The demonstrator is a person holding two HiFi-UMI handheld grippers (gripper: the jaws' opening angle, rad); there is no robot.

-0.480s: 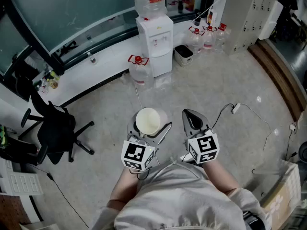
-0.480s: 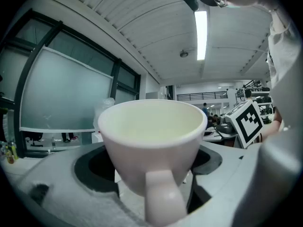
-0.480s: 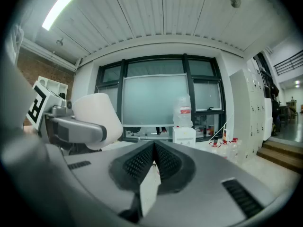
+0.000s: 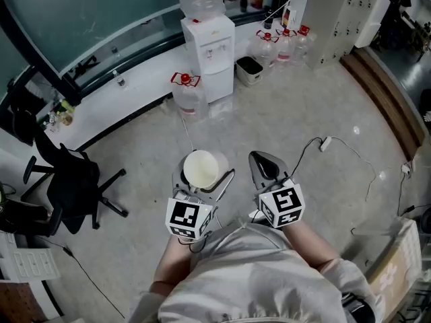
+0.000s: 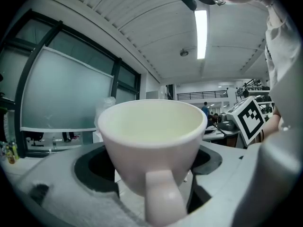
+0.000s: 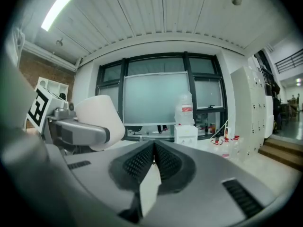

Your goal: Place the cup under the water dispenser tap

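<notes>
A white cup [image 4: 201, 169] sits upright between the jaws of my left gripper [image 4: 201, 173], which is shut on it. In the left gripper view the cup [image 5: 151, 141] fills the middle, its handle toward the camera, and it looks empty. My right gripper [image 4: 265, 167] hangs beside it, jaws shut together with nothing between them. The right gripper view shows the cup [image 6: 99, 119] at the left and the closed right gripper [image 6: 154, 161] below centre. The white water dispenser [image 4: 208, 52] with a big bottle on top stands far ahead against the window wall; it shows small as the dispenser [image 6: 186, 129] in the right gripper view.
Water bottles [image 4: 186, 93] stand beside the dispenser, and more bottles [image 4: 283, 46] with a small white bin [image 4: 250, 70] sit to its right. A black office chair [image 4: 74, 184] is at the left. A cable with a plug [image 4: 323, 143] lies on the floor at right.
The dispenser and floor objects have slid slightly left and up in the head view. Both grippers hold the same pose with the cup.
</notes>
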